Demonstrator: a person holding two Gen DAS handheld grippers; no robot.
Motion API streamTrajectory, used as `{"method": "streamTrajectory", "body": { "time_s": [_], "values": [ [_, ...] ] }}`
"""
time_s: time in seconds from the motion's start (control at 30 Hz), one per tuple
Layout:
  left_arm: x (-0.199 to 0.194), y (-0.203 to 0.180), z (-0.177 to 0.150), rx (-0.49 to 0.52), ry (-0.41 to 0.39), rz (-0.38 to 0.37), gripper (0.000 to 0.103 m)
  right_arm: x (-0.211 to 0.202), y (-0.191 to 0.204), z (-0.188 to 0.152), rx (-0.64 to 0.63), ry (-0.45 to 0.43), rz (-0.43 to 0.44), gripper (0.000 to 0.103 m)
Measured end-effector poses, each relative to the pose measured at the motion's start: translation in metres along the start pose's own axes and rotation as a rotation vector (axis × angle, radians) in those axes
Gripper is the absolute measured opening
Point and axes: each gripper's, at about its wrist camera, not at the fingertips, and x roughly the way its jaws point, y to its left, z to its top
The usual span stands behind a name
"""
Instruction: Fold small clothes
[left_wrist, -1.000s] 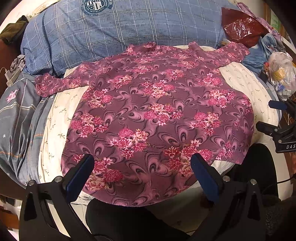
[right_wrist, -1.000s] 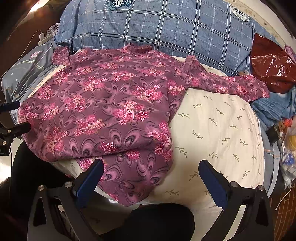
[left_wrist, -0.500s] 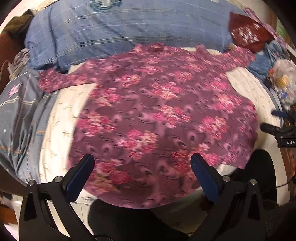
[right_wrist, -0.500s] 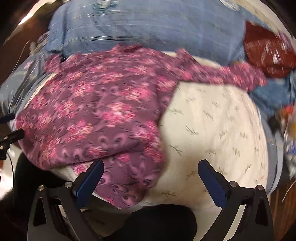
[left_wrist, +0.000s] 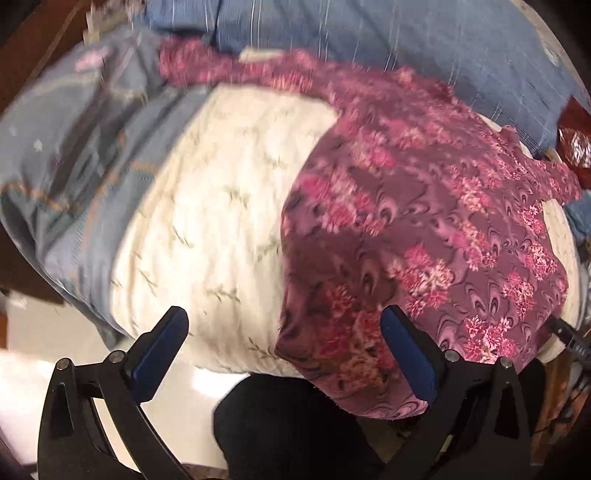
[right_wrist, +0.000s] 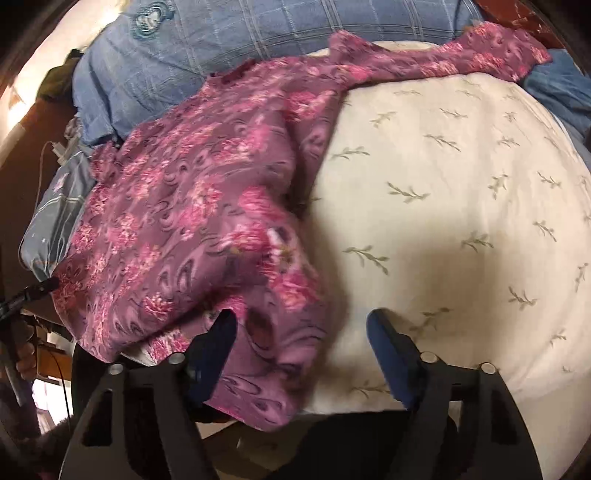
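Observation:
A purple top with pink flowers (left_wrist: 424, 206) lies spread on a cream cushion (left_wrist: 221, 206). In the left wrist view my left gripper (left_wrist: 284, 336) is open at the top's lower left hem corner, its right finger over the cloth. In the right wrist view the top (right_wrist: 192, 206) fills the left half; my right gripper (right_wrist: 301, 343) is open around the lower right hem corner that hangs over the cushion (right_wrist: 461, 206) edge. One sleeve (right_wrist: 461, 59) stretches to the far right, the other (left_wrist: 207, 70) to the far left.
A blue checked pillow (right_wrist: 221, 48) lies behind the top. A grey-blue quilt (left_wrist: 74, 147) lies left of the cushion. A dark red bag (left_wrist: 576, 136) is at the far right. Dark trousers (left_wrist: 288, 424) show below the grippers.
My left gripper has swung left to the top's lower left corner. My right gripper has moved closer to the lower right hem corner and its jaws have narrowed a little.

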Motion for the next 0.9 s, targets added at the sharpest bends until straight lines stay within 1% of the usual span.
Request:
{"method": "streamTrajectory", "body": {
  "time_s": [0.03, 0.07, 0.1, 0.17, 0.2, 0.27, 0.3, 0.33, 0.37, 0.4, 0.47, 0.53, 0.57, 0.6, 0.63, 0.67, 0.73, 0.8, 0.87, 0.9],
  "values": [
    [0.006, 0.002, 0.0, -0.021, 0.026, -0.012, 0.103, -0.001, 0.002, -0.001, -0.025, -0.022, 0.019, 0.023],
    [0.013, 0.007, -0.001, -0.052, 0.054, -0.037, 0.103, -0.003, 0.003, -0.002, -0.04, -0.023, 0.065, 0.004],
    [0.015, 0.009, -0.002, -0.07, 0.07, -0.048, 0.103, -0.004, 0.002, -0.002, -0.03, -0.016, 0.094, 0.005],
    [0.012, 0.013, -0.003, -0.091, 0.081, -0.058, 0.103, -0.031, -0.007, 0.001, 0.003, -0.09, 0.177, 0.005],
    [0.006, 0.015, -0.004, -0.088, 0.068, -0.057, 0.103, -0.049, -0.012, 0.002, 0.012, -0.133, 0.192, 0.005],
    [-0.005, 0.021, -0.003, -0.078, 0.025, -0.046, 0.103, -0.082, -0.029, 0.007, 0.043, -0.205, 0.199, 0.005],
    [-0.006, 0.024, -0.002, -0.076, 0.012, -0.043, 0.103, -0.094, -0.04, 0.009, 0.052, -0.221, 0.162, 0.006],
    [-0.006, 0.027, 0.0, -0.085, 0.008, -0.035, 0.103, -0.097, -0.048, 0.01, 0.052, -0.223, 0.103, 0.006],
    [-0.003, 0.031, 0.003, -0.099, 0.008, -0.04, 0.103, -0.096, -0.055, 0.01, 0.059, -0.212, 0.065, 0.006],
    [0.0, 0.032, 0.004, -0.11, 0.014, -0.058, 0.103, -0.09, -0.062, 0.009, 0.083, -0.191, 0.045, 0.006],
    [0.012, 0.028, 0.005, -0.122, 0.06, -0.122, 0.103, -0.077, -0.074, 0.004, 0.152, -0.149, 0.065, 0.006],
    [0.024, 0.015, 0.004, -0.11, 0.122, -0.214, 0.103, -0.07, -0.074, 0.001, 0.16, -0.145, 0.062, 0.006],
    [0.027, 0.006, 0.001, -0.089, 0.145, -0.247, 0.103, -0.066, -0.071, 0.001, 0.163, -0.141, 0.063, 0.006],
    [0.029, -0.007, -0.001, -0.044, 0.161, -0.282, 0.103, -0.066, -0.071, 0.002, 0.17, -0.141, 0.068, 0.009],
    [0.028, -0.014, -0.002, -0.014, 0.164, -0.297, 0.103, -0.065, -0.07, 0.003, 0.178, -0.14, 0.076, 0.01],
    [0.023, -0.025, -0.005, 0.037, 0.153, -0.324, 0.103, -0.065, -0.07, 0.004, 0.18, -0.137, 0.076, 0.01],
    [0.016, -0.038, -0.007, 0.098, 0.136, -0.38, 0.103, -0.063, -0.07, 0.004, 0.18, -0.126, 0.07, 0.011],
    [0.012, -0.05, -0.011, 0.153, 0.148, -0.442, 0.103, -0.056, -0.071, 0.004, 0.186, -0.115, 0.068, 0.012],
    [0.018, -0.062, -0.011, 0.191, 0.167, -0.43, 0.103, -0.048, -0.074, 0.004, 0.201, -0.092, 0.073, 0.014],
    [0.019, -0.065, -0.012, 0.203, 0.166, -0.425, 0.097, -0.046, -0.077, 0.002, 0.206, -0.082, 0.075, 0.015]
  ]
}}
